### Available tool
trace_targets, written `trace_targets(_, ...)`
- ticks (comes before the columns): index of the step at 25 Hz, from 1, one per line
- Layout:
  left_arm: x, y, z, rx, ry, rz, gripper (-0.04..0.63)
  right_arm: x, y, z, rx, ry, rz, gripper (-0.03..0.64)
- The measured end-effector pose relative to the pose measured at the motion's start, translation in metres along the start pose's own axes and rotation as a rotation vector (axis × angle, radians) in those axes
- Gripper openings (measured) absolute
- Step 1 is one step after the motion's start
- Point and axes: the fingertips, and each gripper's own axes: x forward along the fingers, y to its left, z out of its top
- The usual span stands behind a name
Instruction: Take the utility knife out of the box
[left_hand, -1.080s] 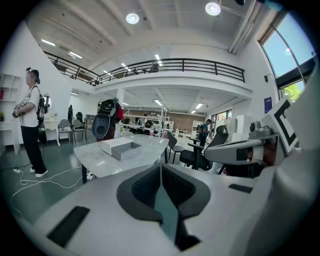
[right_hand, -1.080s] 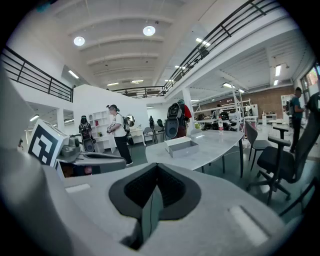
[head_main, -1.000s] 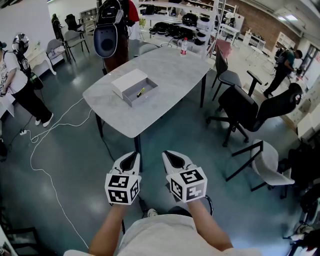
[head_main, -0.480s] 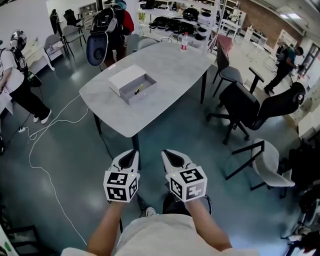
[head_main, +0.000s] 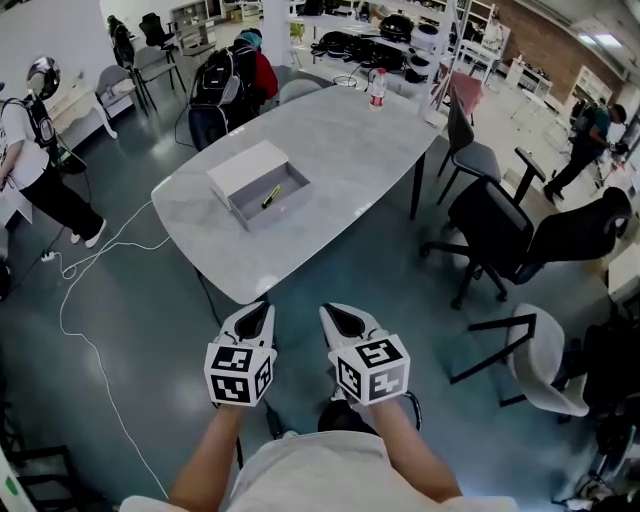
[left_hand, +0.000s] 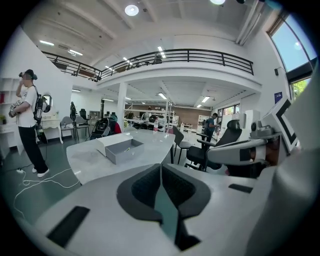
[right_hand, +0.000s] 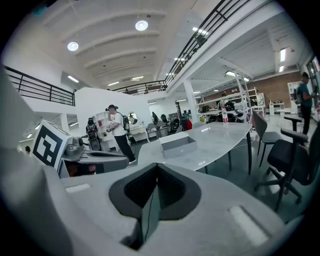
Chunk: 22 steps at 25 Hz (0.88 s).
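An open grey box (head_main: 265, 191) with its white lid (head_main: 240, 165) beside it lies on the left part of a grey oval table (head_main: 330, 160). A yellow utility knife (head_main: 271, 195) lies inside the box. The box also shows in the left gripper view (left_hand: 123, 149) and the right gripper view (right_hand: 178, 145). My left gripper (head_main: 256, 314) and right gripper (head_main: 338, 313) hang side by side in the air, well short of the table's near end. Both are shut with nothing between their jaws.
A bottle with a red label (head_main: 378, 87) stands at the table's far end. Black chairs (head_main: 520, 235) and a white chair (head_main: 545, 360) stand to the right. A white cable (head_main: 100, 300) runs over the floor at left. People stand at the left (head_main: 35, 160) and behind the table (head_main: 245, 70).
The table and box have come a little nearer and lower in the head view. The person with the backpack has moved behind the table. Both grippers keep their pose.
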Motion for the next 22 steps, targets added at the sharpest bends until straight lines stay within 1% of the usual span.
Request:
trace_targets(7, 0.057, -0.006, 0.024, -0.014, 0.011, 0.043, 0.02, 0.022, -0.06, 0.024, -0.005, 0.014, 0.041, 0.005)
trace_targets(12, 0.092, -0.017, 0.034, -0.014, 0.028, 0.07, 0.02, 0.032, -0.098, 0.032, 0.001, 0.029, 0.069, 0.005)
trace_targets(17, 0.118, -0.025, 0.046, -0.006, 0.032, 0.093, 0.02, 0.038, -0.126, 0.041, 0.004, 0.024, 0.096, 0.005)
trace_targets(22, 0.132, -0.025, 0.061, 0.008, 0.032, 0.118, 0.02, 0.045, -0.142, 0.056, 0.004, 0.012, 0.115, 0.005)
